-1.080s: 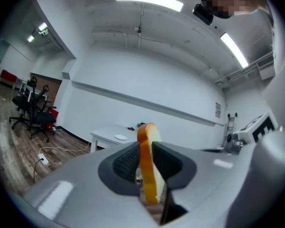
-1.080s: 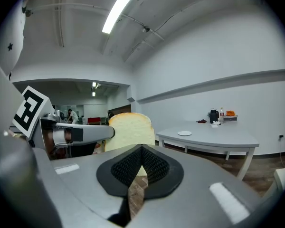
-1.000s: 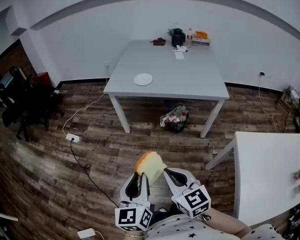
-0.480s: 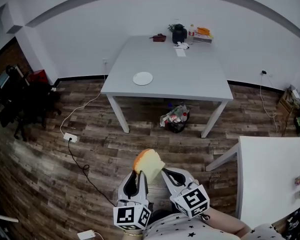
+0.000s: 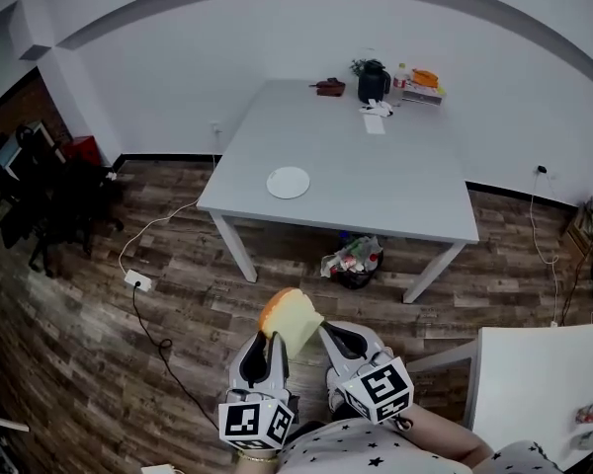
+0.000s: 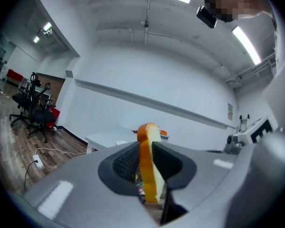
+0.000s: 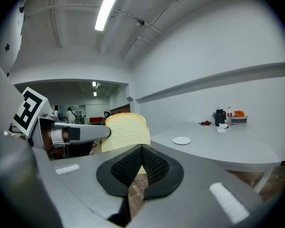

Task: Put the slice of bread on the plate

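Observation:
A slice of bread (image 5: 290, 318) with an orange-brown crust stands on edge between the jaws of my left gripper (image 5: 274, 340), which is shut on it above the wooden floor. The left gripper view shows the slice (image 6: 148, 167) clamped between the two black pads. My right gripper (image 5: 327, 331) is just right of the slice with its tips together and nothing in it; its own view shows the bread (image 7: 126, 130) beyond its jaws (image 7: 141, 149). A small white plate (image 5: 288, 182) lies near the front left of the grey table (image 5: 385, 191) ahead, and it also shows as the plate (image 7: 182, 140) in the right gripper view.
At the table's far edge stand a black jug (image 5: 374, 81), a bottle and an orange item. A rubbish bag (image 5: 354, 262) lies under the table. A white table (image 5: 529, 383) is at the lower right, office chairs (image 5: 40, 205) at the left, and a power strip (image 5: 138, 281) with cable lies on the floor.
The grey table and plate have come nearer and shifted right in the head view. Both grippers keep their pose, and the bread stays in the left one.

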